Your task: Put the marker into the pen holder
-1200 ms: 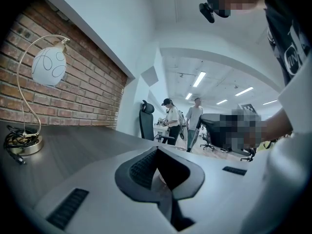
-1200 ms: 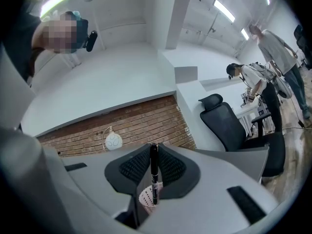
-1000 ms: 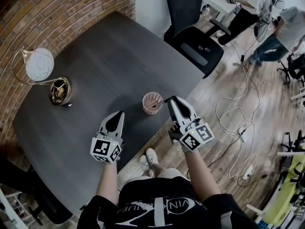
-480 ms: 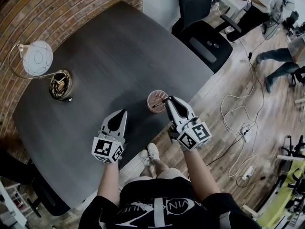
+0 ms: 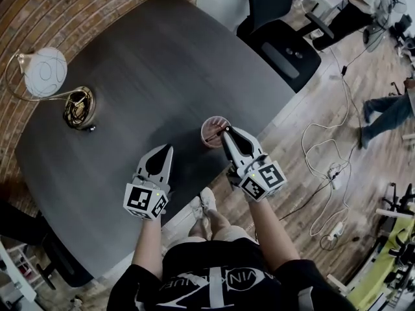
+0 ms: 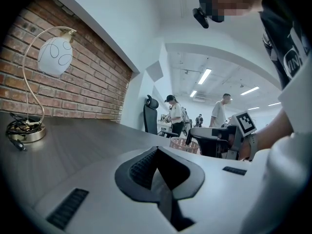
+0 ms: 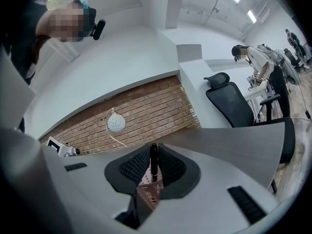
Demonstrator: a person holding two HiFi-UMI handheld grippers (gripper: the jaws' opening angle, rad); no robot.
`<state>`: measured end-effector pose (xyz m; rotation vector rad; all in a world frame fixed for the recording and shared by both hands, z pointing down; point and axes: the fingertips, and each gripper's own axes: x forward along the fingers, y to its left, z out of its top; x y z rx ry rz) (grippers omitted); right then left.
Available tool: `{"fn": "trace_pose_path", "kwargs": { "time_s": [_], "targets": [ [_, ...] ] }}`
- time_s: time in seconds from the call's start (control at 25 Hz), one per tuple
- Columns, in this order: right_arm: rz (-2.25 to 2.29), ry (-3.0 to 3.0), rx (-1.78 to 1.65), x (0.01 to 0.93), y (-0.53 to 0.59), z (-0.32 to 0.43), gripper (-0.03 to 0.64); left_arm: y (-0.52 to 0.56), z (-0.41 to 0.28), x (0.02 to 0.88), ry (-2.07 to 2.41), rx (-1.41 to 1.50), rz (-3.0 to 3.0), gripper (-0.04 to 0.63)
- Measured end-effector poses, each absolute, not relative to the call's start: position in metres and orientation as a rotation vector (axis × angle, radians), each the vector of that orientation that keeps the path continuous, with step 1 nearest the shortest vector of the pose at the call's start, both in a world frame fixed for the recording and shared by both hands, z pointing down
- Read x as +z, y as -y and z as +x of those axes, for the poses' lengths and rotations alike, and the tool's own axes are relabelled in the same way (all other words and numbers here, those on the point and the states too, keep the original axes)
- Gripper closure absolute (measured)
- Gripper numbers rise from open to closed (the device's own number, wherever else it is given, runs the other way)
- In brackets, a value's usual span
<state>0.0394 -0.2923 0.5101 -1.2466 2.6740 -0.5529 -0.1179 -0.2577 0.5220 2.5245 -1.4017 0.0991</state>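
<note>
A pinkish mesh pen holder (image 5: 211, 133) stands near the front edge of the dark table (image 5: 149, 63). My right gripper (image 5: 226, 132) is just right of it, shut on a black marker (image 5: 215, 135) whose far end reaches over the holder's mouth. In the right gripper view the marker (image 7: 153, 161) stands upright between the pads, and the holder (image 7: 147, 195) shows below it. My left gripper (image 5: 163, 150) hovers left of the holder, shut with nothing in it. In the left gripper view the holder (image 6: 184, 144) is ahead to the right, with the right gripper (image 6: 222, 139) beside it.
A globe lamp (image 5: 44, 72) with a brass base (image 5: 79, 107) stands at the table's far left by the brick wall. A black office chair (image 5: 280, 49) is at the far right side. Cables (image 5: 322, 167) trail over the wooden floor. People are in the background.
My right gripper with the marker has edged a little closer to the pen holder. The left gripper has stayed put.
</note>
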Motion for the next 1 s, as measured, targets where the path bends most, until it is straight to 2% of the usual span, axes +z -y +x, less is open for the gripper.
{"fn": "trace_pose_path", "kwargs": {
  "time_s": [0.84, 1.0],
  "targets": [
    [-1.312, -2.746, -0.434, 0.5062, 0.2924, 0.0470, 0.555, 0.2515, -0.1193, 0.5220, 1.404, 0.089, 2.517, 0.581],
    [-1.321, -2.742, -0.449, 0.5069, 0.2915, 0.0478, 0.515, 0.2478, -0.1202, 0.5222, 1.402, 0.086, 2.515, 0.581]
  ]
}}
